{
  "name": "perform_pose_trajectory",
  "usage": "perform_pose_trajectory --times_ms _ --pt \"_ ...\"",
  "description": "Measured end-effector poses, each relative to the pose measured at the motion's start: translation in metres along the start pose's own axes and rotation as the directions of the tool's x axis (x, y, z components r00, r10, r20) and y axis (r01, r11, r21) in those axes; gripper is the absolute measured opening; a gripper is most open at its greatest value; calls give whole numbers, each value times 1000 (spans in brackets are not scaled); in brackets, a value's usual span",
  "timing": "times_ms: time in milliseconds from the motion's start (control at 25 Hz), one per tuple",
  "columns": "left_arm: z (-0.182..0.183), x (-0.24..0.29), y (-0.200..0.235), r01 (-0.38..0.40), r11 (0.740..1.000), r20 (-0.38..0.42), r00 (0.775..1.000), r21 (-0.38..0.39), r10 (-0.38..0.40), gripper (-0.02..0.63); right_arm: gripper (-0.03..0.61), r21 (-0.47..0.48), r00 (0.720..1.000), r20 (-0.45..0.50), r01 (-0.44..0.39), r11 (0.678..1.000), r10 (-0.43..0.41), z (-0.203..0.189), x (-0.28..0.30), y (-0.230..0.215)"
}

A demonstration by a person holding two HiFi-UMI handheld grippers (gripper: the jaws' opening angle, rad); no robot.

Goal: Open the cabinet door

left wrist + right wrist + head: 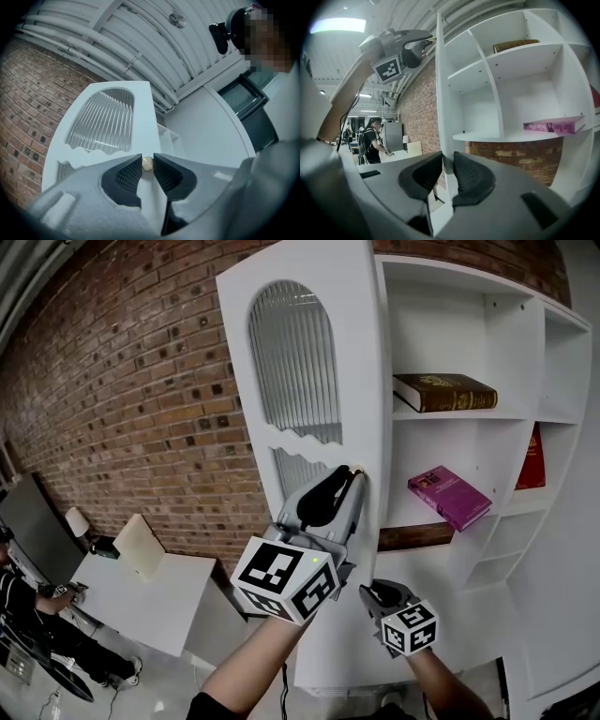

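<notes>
**Left claw** (147, 158) – closed on the small pale knob (147, 163). One ribbed pad presses on each side of it, and the claw is tilted a little upward.

**Right claw** (447, 157) – lower down, clamped across the free edge of the cabinet door (442, 89), one pad on each face.

**Cabinet door** – white panel with an arched ribbed pane (295, 357) above a wavy rail and a second ribbed strip below it. It stands swung well out from the cabinet (562, 381), so the shelves are exposed:
- brown book (445, 392), upper shelf
- pink book (450, 495), the shelf below
- red book (532, 460), upright in the next bay

**Handling, as judged**
- The door is probably a stiff board of light to moderate weight. It should turn on its hinges in an arc rather than pull straight out.
- The knob is round, smooth and very small, so it is likely to slip out of the pads if pulled off-line.
- The edge grip looks the firmer hold.
- The ribbed panes look fragile and are best left untouched.
</notes>
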State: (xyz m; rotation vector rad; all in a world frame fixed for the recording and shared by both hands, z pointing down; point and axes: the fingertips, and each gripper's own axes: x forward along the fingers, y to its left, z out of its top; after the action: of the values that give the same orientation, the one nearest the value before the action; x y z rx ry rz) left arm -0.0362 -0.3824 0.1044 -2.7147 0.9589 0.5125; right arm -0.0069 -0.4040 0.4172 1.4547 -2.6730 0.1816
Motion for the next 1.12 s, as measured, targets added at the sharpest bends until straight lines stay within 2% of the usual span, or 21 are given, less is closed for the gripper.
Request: perform_pose_trajectory --times_ms 320,520,800,1120 --pt "7 -16 1 44 999 14 999 -24 -44 84 71 -4 1000 -2 28 1000 -28 -2 -5 18" --pt "14 -26 3 53 998 21 998 -28 -53 84 67 -42 998 -8 62 997 -63 0 -7 32" --pt "22 -47 7 69 996 23 997 -52 -68 84 64 -59 997 26 78 995 -77 -1 -9 58" --pt "29 -71 17 91 991 33 996 -102 -88 84 64 -33 995 42 94 995 -93 -3 -5 84"
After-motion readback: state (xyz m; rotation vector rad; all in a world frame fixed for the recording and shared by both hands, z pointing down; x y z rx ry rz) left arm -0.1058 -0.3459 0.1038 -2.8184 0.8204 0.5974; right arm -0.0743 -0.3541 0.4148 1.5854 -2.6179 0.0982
